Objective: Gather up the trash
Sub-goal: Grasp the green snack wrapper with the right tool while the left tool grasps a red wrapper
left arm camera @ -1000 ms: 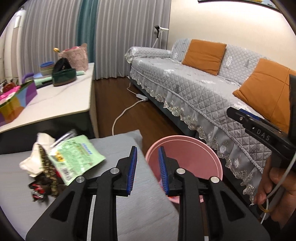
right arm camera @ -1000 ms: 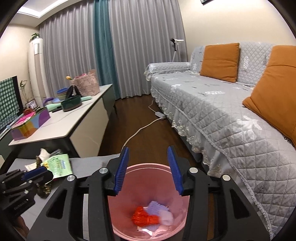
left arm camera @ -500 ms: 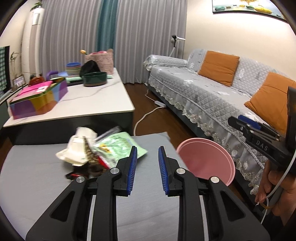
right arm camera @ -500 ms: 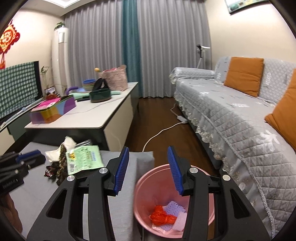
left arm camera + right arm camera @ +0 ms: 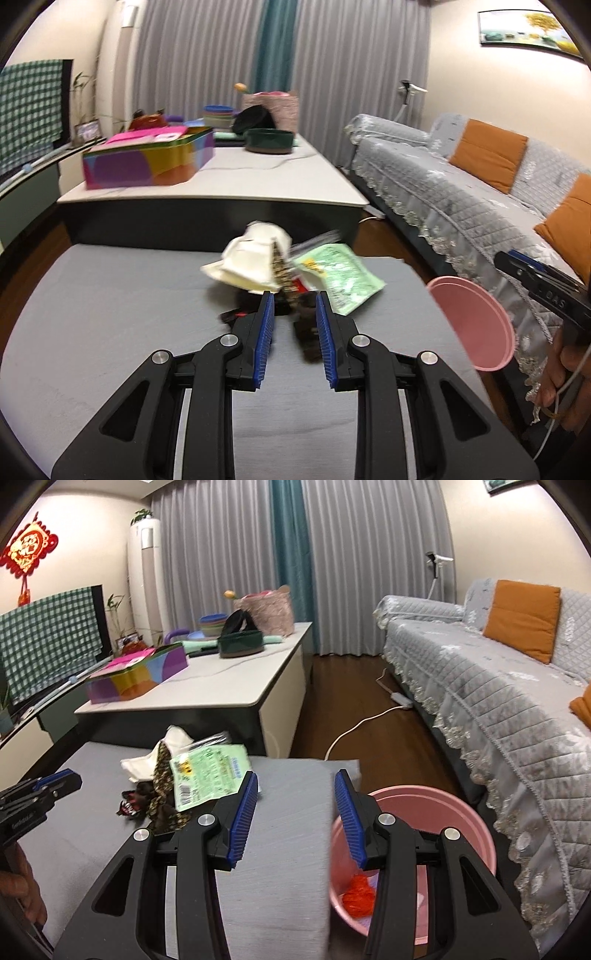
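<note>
The trash pile (image 5: 284, 273) lies on the grey desk (image 5: 110, 314), directly ahead of the left gripper (image 5: 293, 325). Its fingers (image 5: 264, 332) are spread a little and hold nothing, and their tips sit at the near edge of the pile, where a dark wrapper (image 5: 306, 332) lies between them. Beyond that come a white crumpled paper (image 5: 251, 262), slightly to the left, and a green packet (image 5: 340, 277) to the right, its long axis running from near right to far left.

The right gripper (image 5: 295, 808) is further off. The pile is to the left of its widely spread, empty fingers (image 5: 242, 819), and the pink bin (image 5: 443, 812) sits below and to its right, off the desk edge, with red trash (image 5: 356, 897) inside. The left gripper looks nearer and better lined up for the next pick, which probably needs only a short push forward.
</note>
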Motion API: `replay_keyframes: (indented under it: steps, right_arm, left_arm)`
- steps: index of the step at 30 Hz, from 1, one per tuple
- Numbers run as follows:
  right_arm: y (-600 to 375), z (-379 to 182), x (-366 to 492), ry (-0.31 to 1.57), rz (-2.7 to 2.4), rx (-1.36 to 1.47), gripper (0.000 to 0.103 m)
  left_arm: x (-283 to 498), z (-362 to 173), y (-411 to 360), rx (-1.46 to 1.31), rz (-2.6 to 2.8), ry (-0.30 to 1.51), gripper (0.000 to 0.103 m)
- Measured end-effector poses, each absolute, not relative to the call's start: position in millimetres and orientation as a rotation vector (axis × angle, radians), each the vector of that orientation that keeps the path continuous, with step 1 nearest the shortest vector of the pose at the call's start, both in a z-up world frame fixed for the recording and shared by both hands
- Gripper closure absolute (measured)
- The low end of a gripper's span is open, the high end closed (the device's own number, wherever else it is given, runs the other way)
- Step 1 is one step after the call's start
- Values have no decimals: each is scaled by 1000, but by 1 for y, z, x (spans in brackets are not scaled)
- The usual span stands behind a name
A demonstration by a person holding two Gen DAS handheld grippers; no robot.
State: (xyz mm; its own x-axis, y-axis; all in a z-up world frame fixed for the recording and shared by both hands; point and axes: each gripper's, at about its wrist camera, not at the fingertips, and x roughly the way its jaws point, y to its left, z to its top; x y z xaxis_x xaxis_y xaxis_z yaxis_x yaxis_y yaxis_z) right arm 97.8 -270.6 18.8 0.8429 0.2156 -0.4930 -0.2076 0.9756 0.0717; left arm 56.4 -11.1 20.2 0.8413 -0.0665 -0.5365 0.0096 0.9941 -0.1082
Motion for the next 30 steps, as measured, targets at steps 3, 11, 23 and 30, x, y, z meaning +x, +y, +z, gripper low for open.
replay_keyframes:
  steps: [3, 11, 23, 30]
  right_arm:
    - [-260, 13, 103, 536, 244, 15, 58]
    - [-221, 1, 120, 563, 313, -9, 58]
    - [-158, -14, 149, 573, 424, -72, 59]
    - [-121, -32, 167, 592, 448, -168, 59]
  left_arm:
    - [59, 14, 2, -125, -15, 583, 79]
    - [68, 2, 23, -161, 26, 599, 79]
    - [95, -2, 47, -151, 88, 572, 79]
    - [120, -15, 59, -238, 41, 588, 79]
